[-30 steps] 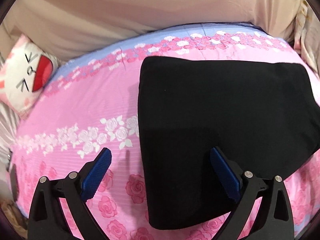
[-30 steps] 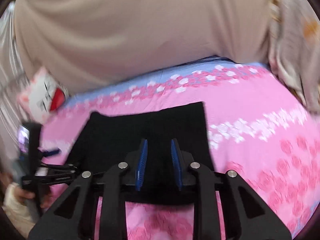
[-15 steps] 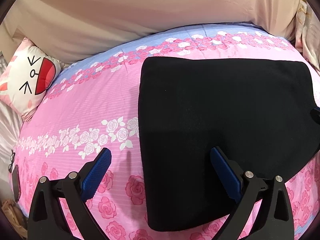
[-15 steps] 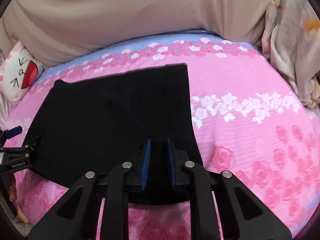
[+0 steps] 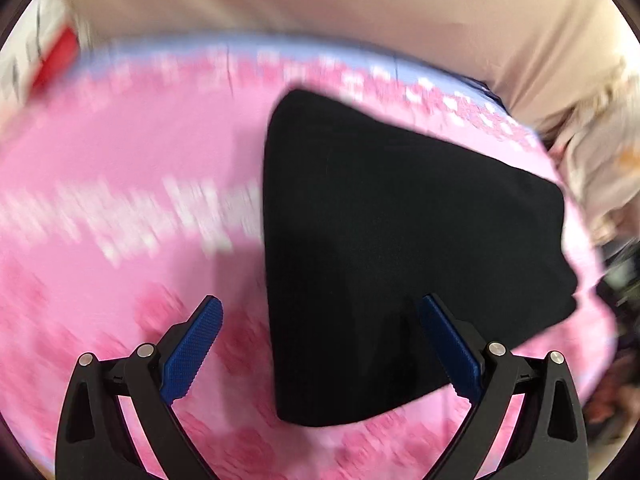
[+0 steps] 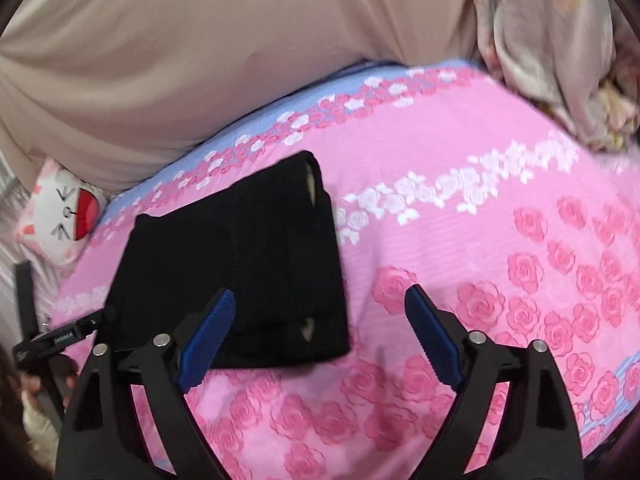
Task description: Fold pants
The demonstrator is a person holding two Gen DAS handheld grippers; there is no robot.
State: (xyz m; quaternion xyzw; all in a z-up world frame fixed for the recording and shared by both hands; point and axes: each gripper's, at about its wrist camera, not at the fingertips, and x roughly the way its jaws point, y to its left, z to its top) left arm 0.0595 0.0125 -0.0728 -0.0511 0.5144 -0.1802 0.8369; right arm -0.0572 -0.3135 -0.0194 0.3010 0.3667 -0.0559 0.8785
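Two blue-padded jaws of your left gripper (image 5: 320, 344) stand spread wide with nothing pinched. In the left wrist view the folded black pants (image 5: 392, 256) lie flat on the pink rose bedsheet (image 5: 132, 184); their near left corner sits between your pads, the right pad over the cloth and the left pad over bare sheet. The bundle's long axis runs from that near corner up and away to the right, toward the beige curtain (image 5: 360, 12). This view is blurred.

In the right wrist view your right gripper (image 6: 320, 332) has just been opening and now stands spread, empty. The pants (image 6: 240, 264) lie ahead and left of it, their near right corner between the pads and untouched. Their long axis slants from lower left to upper right. Your left gripper (image 6: 60, 336) shows at their left end.
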